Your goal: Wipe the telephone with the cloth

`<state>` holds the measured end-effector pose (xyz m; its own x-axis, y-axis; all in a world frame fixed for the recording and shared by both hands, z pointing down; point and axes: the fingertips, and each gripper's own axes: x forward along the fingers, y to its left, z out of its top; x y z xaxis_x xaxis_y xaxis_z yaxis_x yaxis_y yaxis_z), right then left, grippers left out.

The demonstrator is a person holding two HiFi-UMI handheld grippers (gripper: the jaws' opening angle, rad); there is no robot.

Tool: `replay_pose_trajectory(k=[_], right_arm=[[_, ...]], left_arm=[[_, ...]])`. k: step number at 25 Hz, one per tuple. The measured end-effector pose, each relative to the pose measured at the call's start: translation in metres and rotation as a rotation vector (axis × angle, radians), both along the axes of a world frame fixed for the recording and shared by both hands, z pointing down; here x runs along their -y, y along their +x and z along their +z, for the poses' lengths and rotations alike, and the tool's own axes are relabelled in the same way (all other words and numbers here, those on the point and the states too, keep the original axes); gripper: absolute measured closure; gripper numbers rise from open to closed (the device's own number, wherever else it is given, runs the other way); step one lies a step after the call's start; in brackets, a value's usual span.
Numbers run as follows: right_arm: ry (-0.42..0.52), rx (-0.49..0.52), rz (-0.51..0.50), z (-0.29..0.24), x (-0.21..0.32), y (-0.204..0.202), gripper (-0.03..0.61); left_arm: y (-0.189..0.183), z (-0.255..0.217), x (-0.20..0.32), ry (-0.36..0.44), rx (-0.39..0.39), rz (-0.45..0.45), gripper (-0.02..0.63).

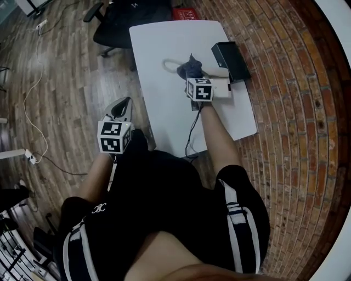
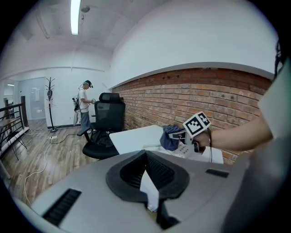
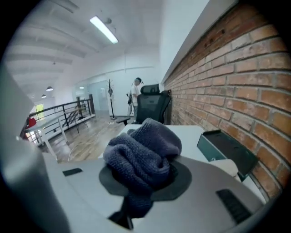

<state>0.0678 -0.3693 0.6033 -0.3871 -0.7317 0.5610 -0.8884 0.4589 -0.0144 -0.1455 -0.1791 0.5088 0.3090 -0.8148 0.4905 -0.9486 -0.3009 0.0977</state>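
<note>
A white telephone [image 1: 220, 86] lies on the right half of the white table [image 1: 164, 44], its pale cord [image 1: 170, 66] looping to the left. My right gripper [image 1: 193, 77] is shut on a bunched dark blue knitted cloth [image 1: 191, 68], held over the telephone's left end. In the right gripper view the cloth [image 3: 143, 152] fills the jaws and hides the fingertips. The left gripper view shows the cloth [image 2: 170, 138] just above the telephone [image 2: 187, 148]. My left gripper [image 1: 122, 107] hangs off the table's left side over the wooden floor, jaws together and empty [image 2: 146, 157].
A black box [image 1: 231, 60] stands on the table right behind the telephone. A black office chair [image 1: 129, 19] and a red crate [image 1: 185, 12] sit beyond the table's far end. Brick runs along the right. Cables [image 1: 34, 90] trail on the floor at left. A person [image 2: 83, 107] stands far off.
</note>
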Motion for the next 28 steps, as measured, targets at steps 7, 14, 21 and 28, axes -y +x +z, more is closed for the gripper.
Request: replay_pose_trajectory(k=[7,14,21,28], right_arm=[[0.399,0.051,0.116,-0.140,-0.040,0.033,0.523],[0.541,0.161,0.191,-0.204,-0.111,0.062,0.526],[0.465,0.179,0.247,-0.166,-0.155,0.078,0.526],[0.422,0.220,0.256,-0.162,-0.160,0.088,0.526]], left_arm=[[0.029,-0.020,0.024,0.069,-0.010,0.036,0.620],[0.068,-0.042,0.044,0.131,-0.014,0.090,0.620],[0.097,-0.046,0.049,0.146,-0.008,0.149,0.620],[0.100,-0.042,0.045,0.134,-0.003,0.144,0.620]])
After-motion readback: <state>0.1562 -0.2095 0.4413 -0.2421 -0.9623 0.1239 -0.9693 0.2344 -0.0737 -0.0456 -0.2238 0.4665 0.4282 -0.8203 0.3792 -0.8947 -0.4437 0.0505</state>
